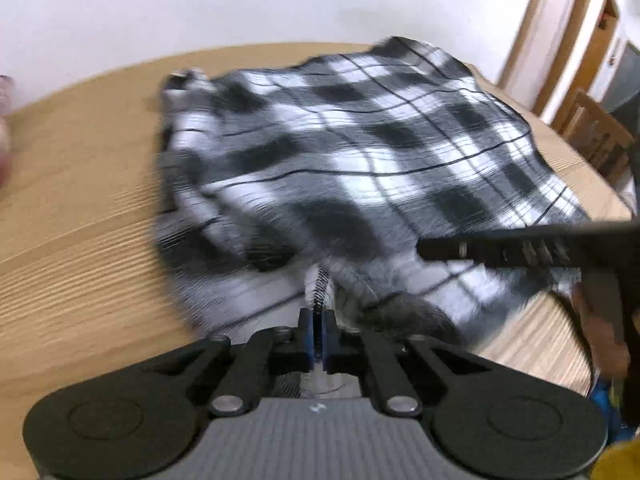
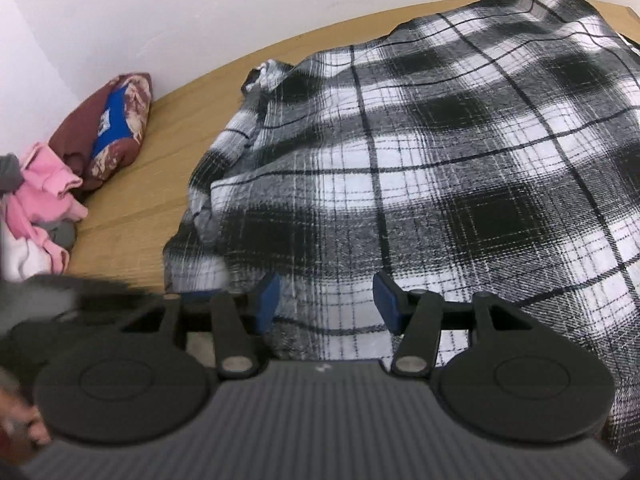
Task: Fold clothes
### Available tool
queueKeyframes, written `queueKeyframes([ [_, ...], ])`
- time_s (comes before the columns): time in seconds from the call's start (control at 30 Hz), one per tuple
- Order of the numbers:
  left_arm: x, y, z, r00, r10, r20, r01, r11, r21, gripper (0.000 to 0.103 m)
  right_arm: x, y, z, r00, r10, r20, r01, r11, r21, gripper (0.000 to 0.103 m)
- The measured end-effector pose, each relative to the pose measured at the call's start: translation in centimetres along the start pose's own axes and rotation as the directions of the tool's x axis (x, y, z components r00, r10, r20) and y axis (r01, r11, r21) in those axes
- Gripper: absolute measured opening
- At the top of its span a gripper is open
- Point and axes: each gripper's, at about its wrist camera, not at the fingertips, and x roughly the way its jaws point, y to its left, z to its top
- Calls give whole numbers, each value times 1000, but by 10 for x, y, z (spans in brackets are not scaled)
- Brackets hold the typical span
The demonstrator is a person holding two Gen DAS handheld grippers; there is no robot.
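Both grippers, left gripper [image 1: 319, 336] and right gripper [image 2: 326, 304], have black linkage arms, blue pads, silver pivot screws and ribbed grey bodies.

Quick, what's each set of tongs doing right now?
Left tongs: closed on an edge of the plaid shirt.
Right tongs: open over the shirt, gripping nothing.

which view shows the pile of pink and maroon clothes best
The right wrist view: the pile of pink and maroon clothes lies sharp at the left on the light wooden table, beside the black-and-white plaid shirt. The left wrist view catches only a blurred pinkish sliver at its left edge.
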Motion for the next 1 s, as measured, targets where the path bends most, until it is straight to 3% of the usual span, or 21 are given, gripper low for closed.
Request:
queueKeyframes([
  [0.1, -23, 3, -26, 996, 31, -80, -32, 999, -5, 5, 3, 2, 1, 1000, 11, -16, -12, 1000, -26, 55],
  [0.23, -26, 1, -52, 978, 139, -156, -132, 990, 55, 8, 11, 22, 2, 998, 45, -31, -48, 992, -115, 56],
  [0.33, -29, 13, -53, 983, 118, -142, -126, 991, -48, 11, 21, 54, 8, 993, 109, -36, -114, 967, -228, 56],
  [0.47, -34, 28, -48, 990, 113, -89, -126, 979, -160, 26, 45, 112, 15, 981, 196, -7, -179, 879, -443, 53],
  [0.5, -35, 29, -47, 989, 122, -79, -134, 976, -169, 28, 57, 124, 16, 981, 190, -26, -179, 859, -480, 53],
  [0.6, -39, 32, -46, 988, 144, -49, -150, 971, -184, 37, 102, 144, 22, 992, 63, -111, -112, 845, -522, 51],
  [0.7, -44, 34, -50, 987, 160, -34, -163, 968, -191, 40, 121, 144, 25, 989, 21, -150, -95, 855, -510, 38],
  [0.73, -45, 37, -52, 986, 162, -34, -166, 966, -199, 40, 124, 143, 27, 988, 24, -153, -97, 864, -494, 27],
  [0.77, -46, 40, -54, 986, 165, -34, -169, 964, -207, 41, 124, 140, 32, 984, 50, -171, -124, 882, -455, 10],
  [0.8, -47, 43, -56, 986, 164, -36, -167, 961, -221, 42, 125, 136, 38, 968, 122, -217, -198, 907, -371, 10],
  [0.83, -47, 46, -58, 987, 159, -38, -163, 958, -236, 44, 125, 130, 46, 935, 243, -257, -306, 920, -243, 10],
  [0.87, -47, 48, -59, 987, 156, -40, -161, 954, -253, 45, 126, 123, 53, 871, 405, -278, -440, 895, -76, 11],
  [0.9, -47, 51, -61, 987, 154, -43, -160, 950, -267, 46, 127, 115, 60, 772, 576, -269, -568, 815, 113, 11],
  [0.97, -45, 56, -61, 987, 153, -48, -160, 945, -285, 47, 127, 102, 68, 596, 789, -149, -707, 604, 368, 13],
  [1.0, -45, 57, -61, 987, 153, -48, -161, 944, -288, 47, 124, 98, 71, 555, 827, -91, -732, 538, 418, 14],
])
